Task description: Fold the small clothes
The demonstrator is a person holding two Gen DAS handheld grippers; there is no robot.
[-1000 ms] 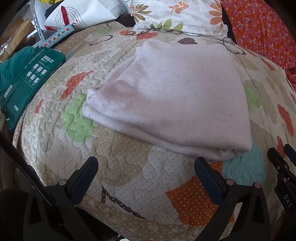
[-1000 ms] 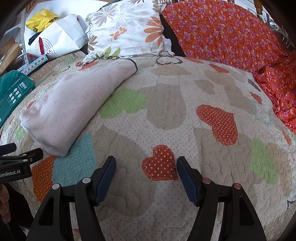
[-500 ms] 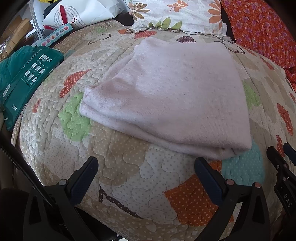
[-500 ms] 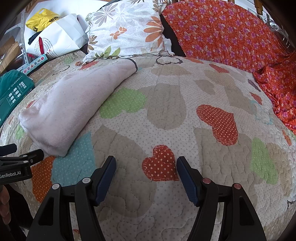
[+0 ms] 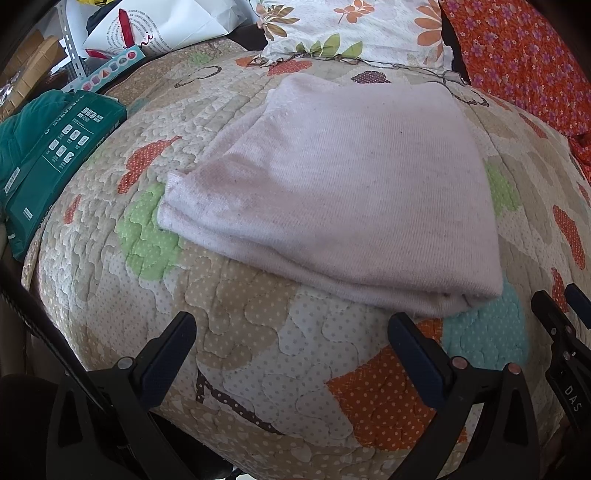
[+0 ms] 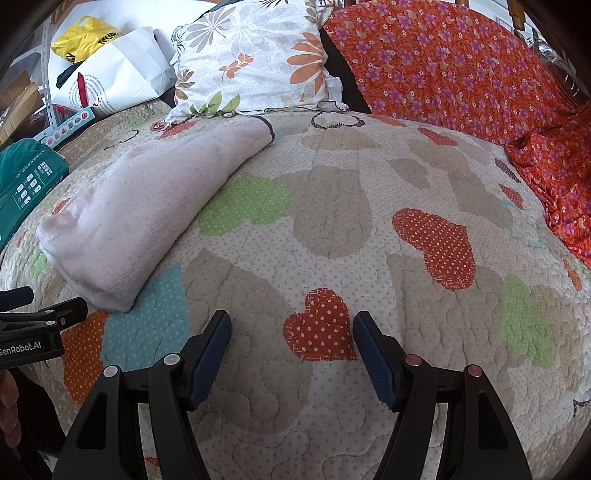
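Cloth lies folded on the bed: a pale pink garment [image 5: 340, 192], doubled into a thick flat pad with its layered fold edge toward the left wrist camera, rests on the patchwork heart quilt [image 5: 229, 325]. The left gripper [image 5: 291, 332] hangs just short of that near edge, its 2 blue-padded fingers [image 5: 168, 350] spread wide with nothing between them but quilt. In the right wrist view the same garment [image 6: 147, 206] stretches away at the left, one end near the floral pillow [image 6: 255, 55] and the other close to the left gripper's black tip [image 6: 44, 317] at the frame edge. The right gripper [image 6: 291, 339] is well to the side of the garment, over a red dotted heart patch [image 6: 321, 325], its fingers [image 6: 208, 354] likewise set wide and holding nothing. Whether either gripper touches the quilt is hard to tell through the fisheye bend. An orange flowered cover [image 6: 461, 62] runs along the far right of the bed. At the left edge sit a green printed package [image 5: 55, 158] and, behind it, a white paper bag [image 5: 166, 26]; a yellow plastic bag [image 6: 85, 38] shows above it in the right view.
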